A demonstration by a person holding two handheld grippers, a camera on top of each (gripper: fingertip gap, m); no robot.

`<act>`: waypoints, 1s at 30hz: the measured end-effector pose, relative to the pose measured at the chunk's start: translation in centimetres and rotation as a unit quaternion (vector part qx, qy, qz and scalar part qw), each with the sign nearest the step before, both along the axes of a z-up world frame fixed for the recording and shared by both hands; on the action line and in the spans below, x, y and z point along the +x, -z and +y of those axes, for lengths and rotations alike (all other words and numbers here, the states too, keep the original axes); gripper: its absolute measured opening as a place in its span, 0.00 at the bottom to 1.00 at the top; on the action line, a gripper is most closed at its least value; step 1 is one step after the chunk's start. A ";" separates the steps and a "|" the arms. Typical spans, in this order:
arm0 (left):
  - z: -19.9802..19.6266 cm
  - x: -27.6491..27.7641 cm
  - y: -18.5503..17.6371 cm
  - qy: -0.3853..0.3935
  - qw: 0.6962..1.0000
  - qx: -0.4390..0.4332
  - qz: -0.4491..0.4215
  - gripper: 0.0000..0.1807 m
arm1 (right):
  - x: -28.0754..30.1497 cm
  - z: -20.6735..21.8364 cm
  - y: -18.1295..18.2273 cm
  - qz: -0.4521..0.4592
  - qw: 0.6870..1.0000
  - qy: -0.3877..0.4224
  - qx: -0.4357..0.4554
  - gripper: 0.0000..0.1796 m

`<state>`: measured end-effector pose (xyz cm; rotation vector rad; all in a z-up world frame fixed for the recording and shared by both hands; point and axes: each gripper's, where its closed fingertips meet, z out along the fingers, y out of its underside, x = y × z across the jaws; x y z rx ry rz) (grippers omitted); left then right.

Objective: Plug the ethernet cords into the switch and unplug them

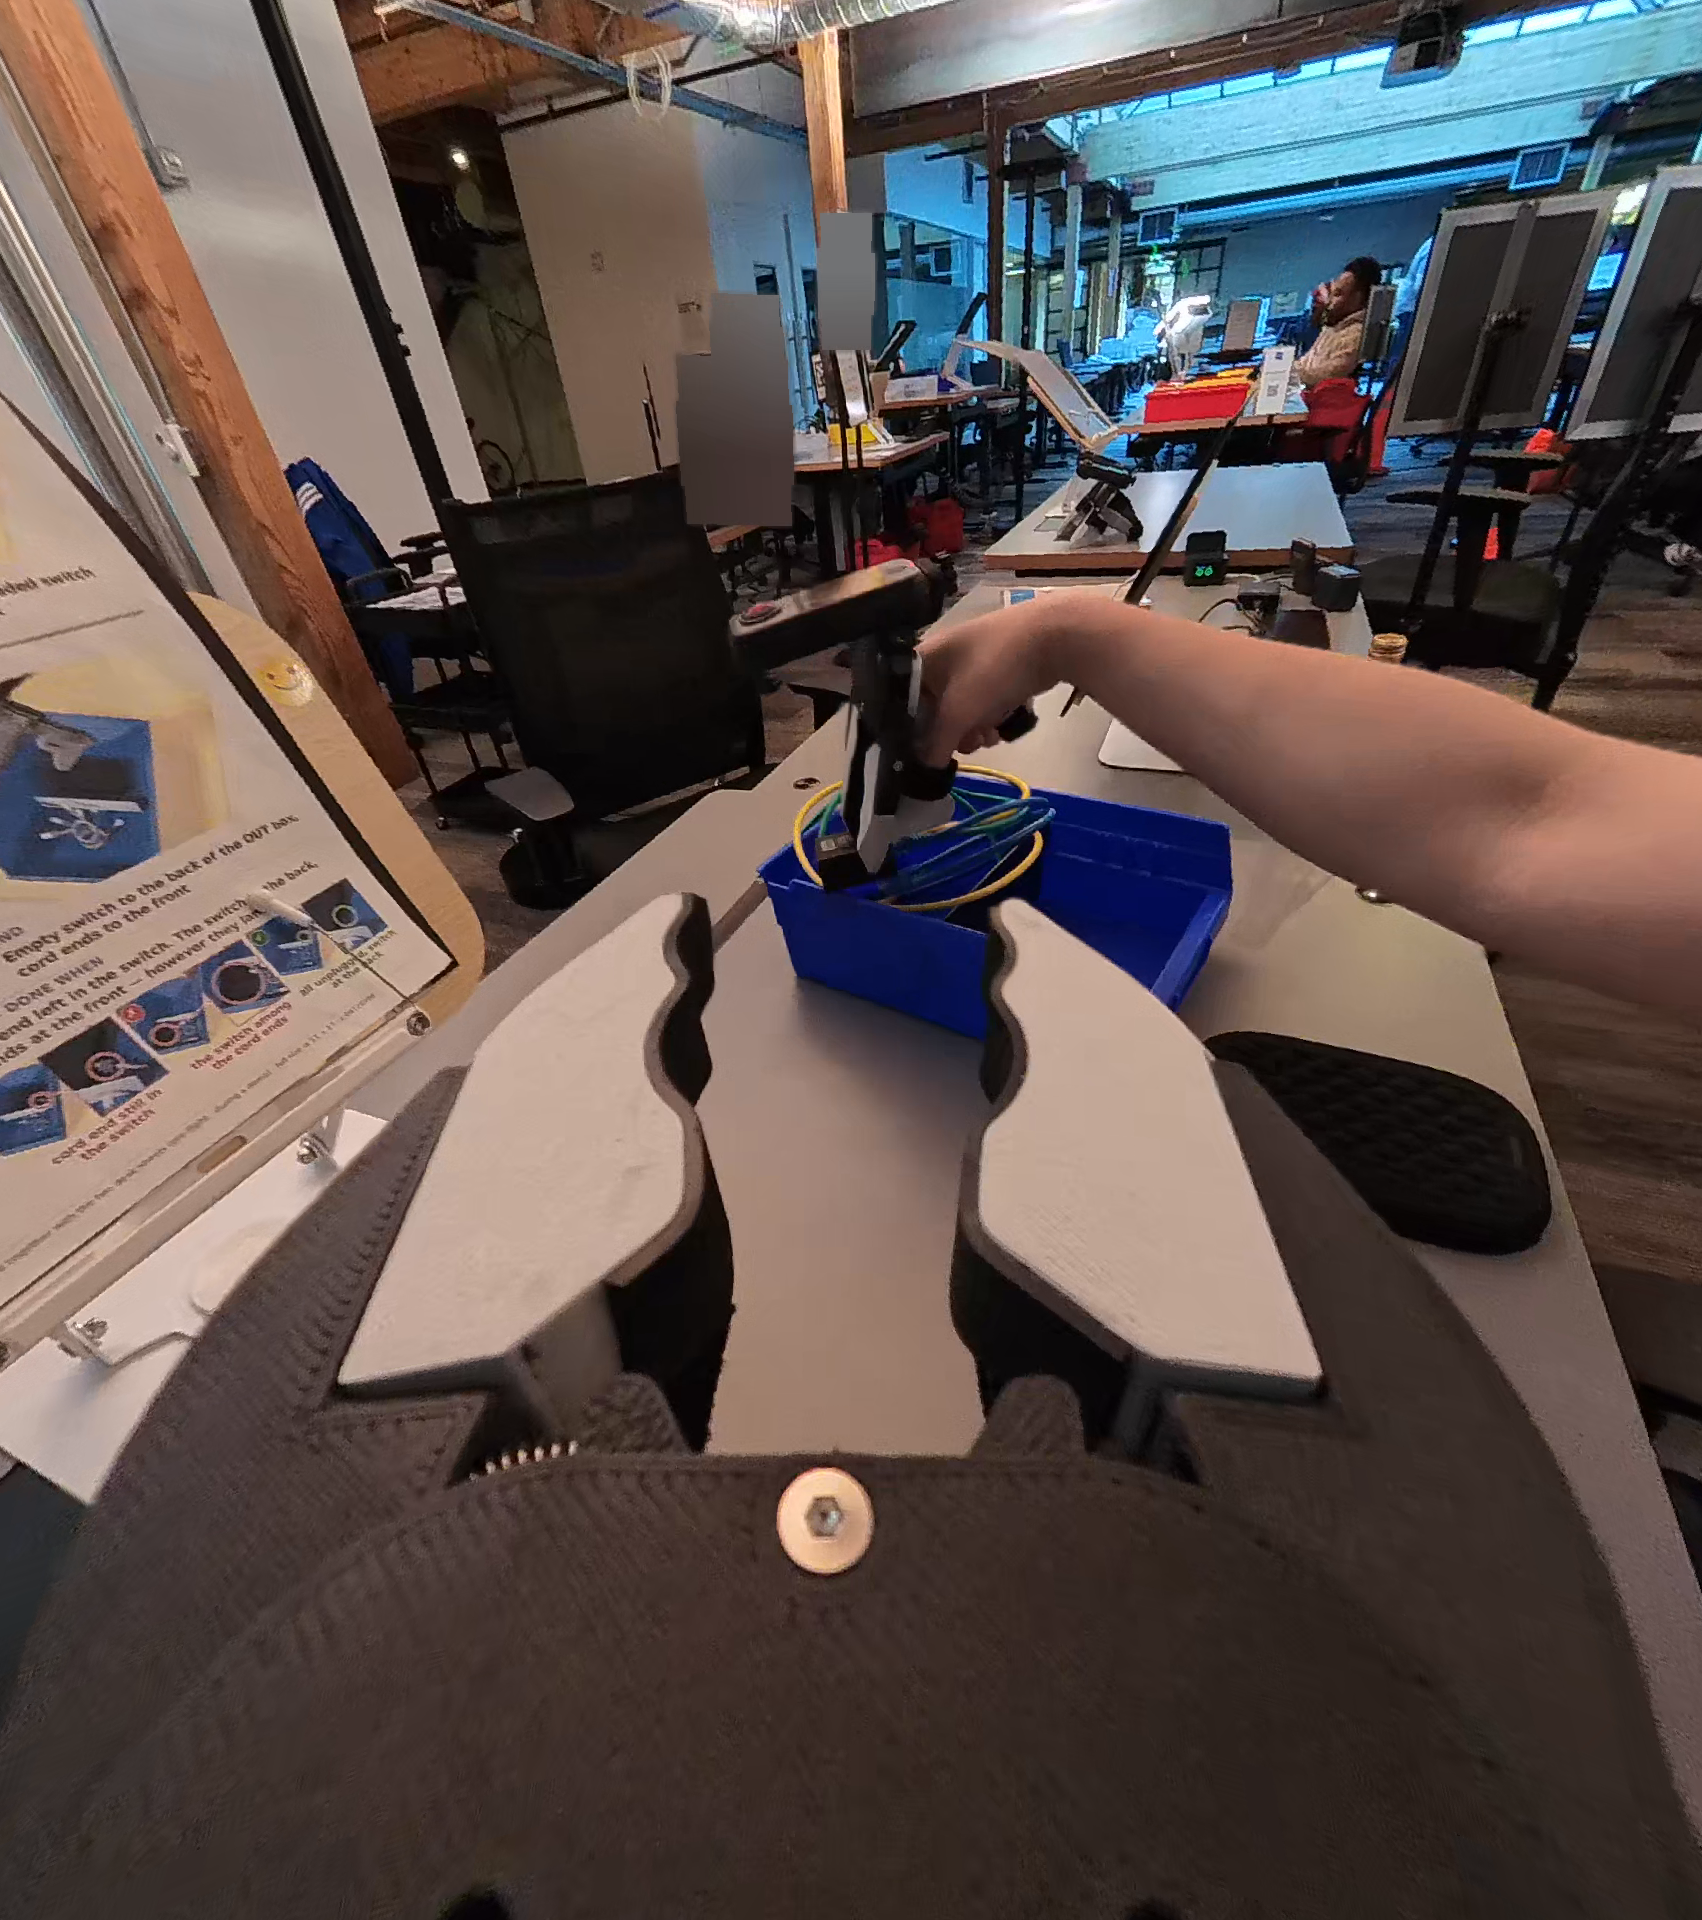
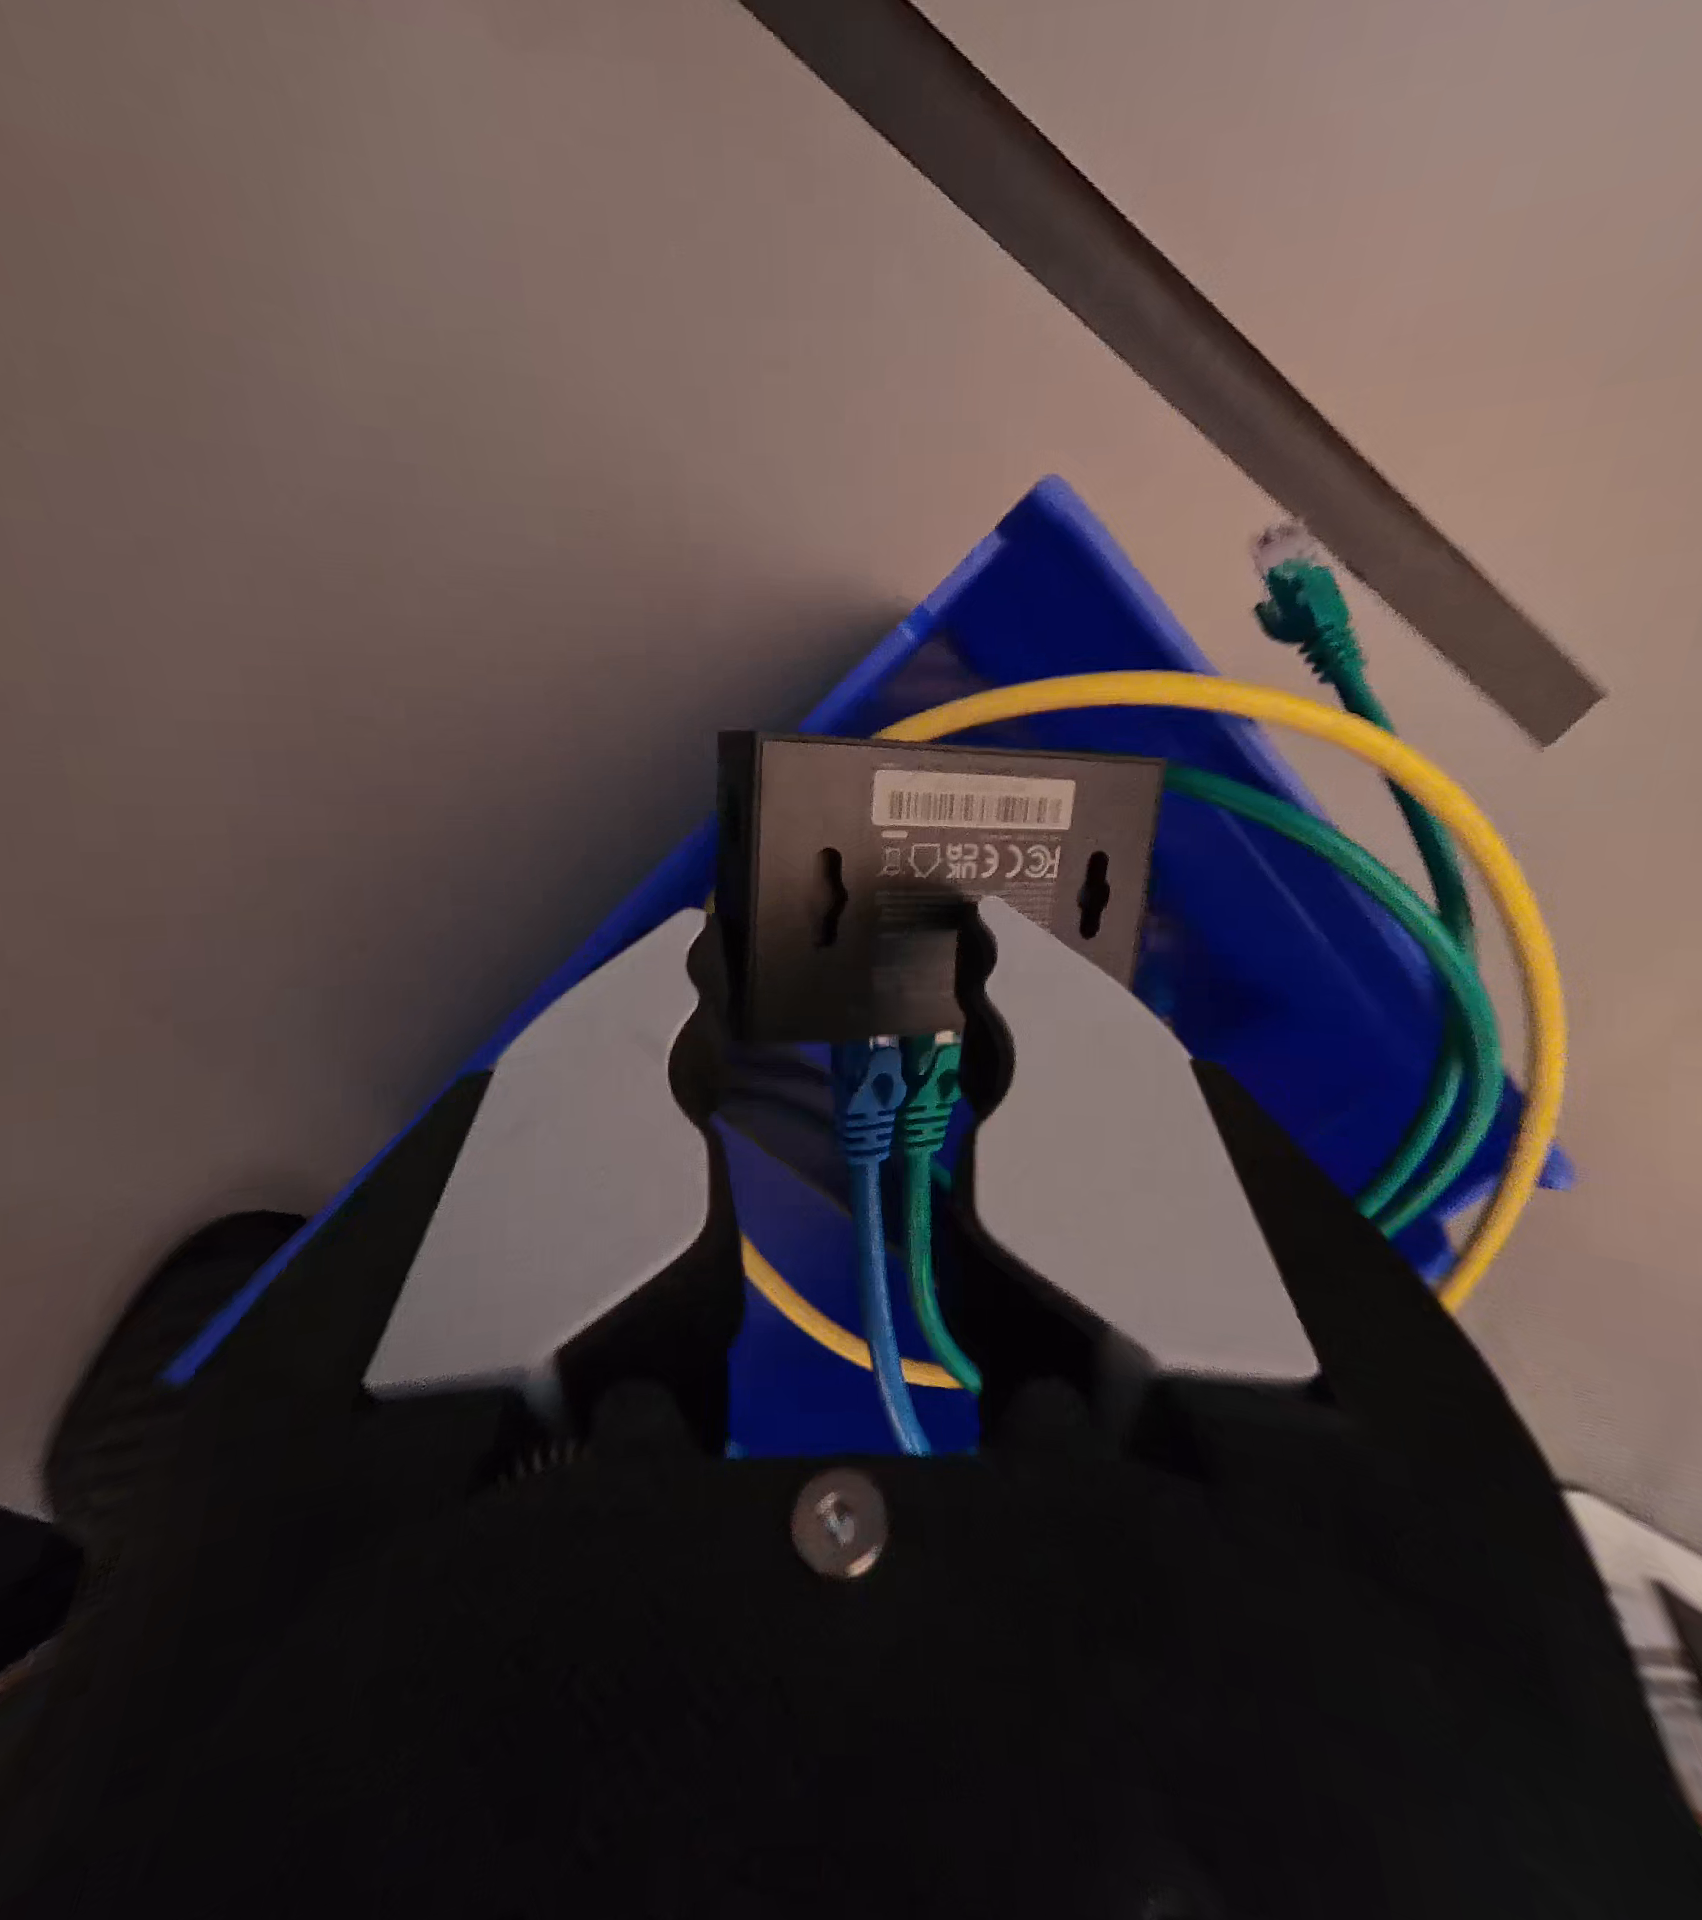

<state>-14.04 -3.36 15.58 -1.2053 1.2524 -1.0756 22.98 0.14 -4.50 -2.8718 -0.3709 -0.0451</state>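
In the right wrist view my right gripper (image 2: 842, 920) is shut on a black switch (image 2: 940, 883), held underside up above a blue bin (image 2: 1086, 582). A blue cord (image 2: 868, 1122) and a green cord (image 2: 930, 1112) are plugged into the switch's near edge. A yellow cord (image 2: 1346, 717) loops around it. The green cord's other plug (image 2: 1304, 603) hangs loose. In the left wrist view my left gripper (image 1: 847, 914) is open and empty, just short of the bin (image 1: 878, 966). The right gripper (image 1: 878, 810) holds the switch (image 1: 831, 862) over the bin's left end.
The bin stands on a grey table (image 1: 826, 1195). An instruction board (image 1: 99, 935) leans at the left. A black padded rest (image 1: 1398, 1143) lies at the right edge. A person's forearm (image 1: 1346, 769) reaches across from the right. Office chairs (image 1: 598, 644) stand behind the table. Across from one pair of fingers to the other is roughly 40 centimetres.
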 end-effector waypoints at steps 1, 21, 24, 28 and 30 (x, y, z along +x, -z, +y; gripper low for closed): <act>-0.1 -0.2 -0.1 0.001 1.000 0.000 -0.002 0.27 | 0.0 -0.1 0.2 0.018 1.000 0.016 -0.002 0.24; 10.6 -24.8 1.1 -0.475 0.876 -0.013 0.081 0.33 | 4.6 -8.8 -8.8 -0.073 0.942 0.063 0.321 0.40; 13.1 -30.6 5.1 -0.532 0.832 -0.117 0.106 0.36 | 8.3 -15.4 -5.8 -0.102 0.940 0.139 0.293 0.43; 15.7 -34.6 11.9 -0.540 0.787 -0.252 0.159 0.38 | 8.2 -19.1 2.0 0.063 0.953 0.239 0.176 0.41; 16.4 -35.5 14.9 -0.530 0.771 -0.303 0.182 0.37 | 8.2 -19.7 4.7 0.069 0.955 0.255 0.131 0.40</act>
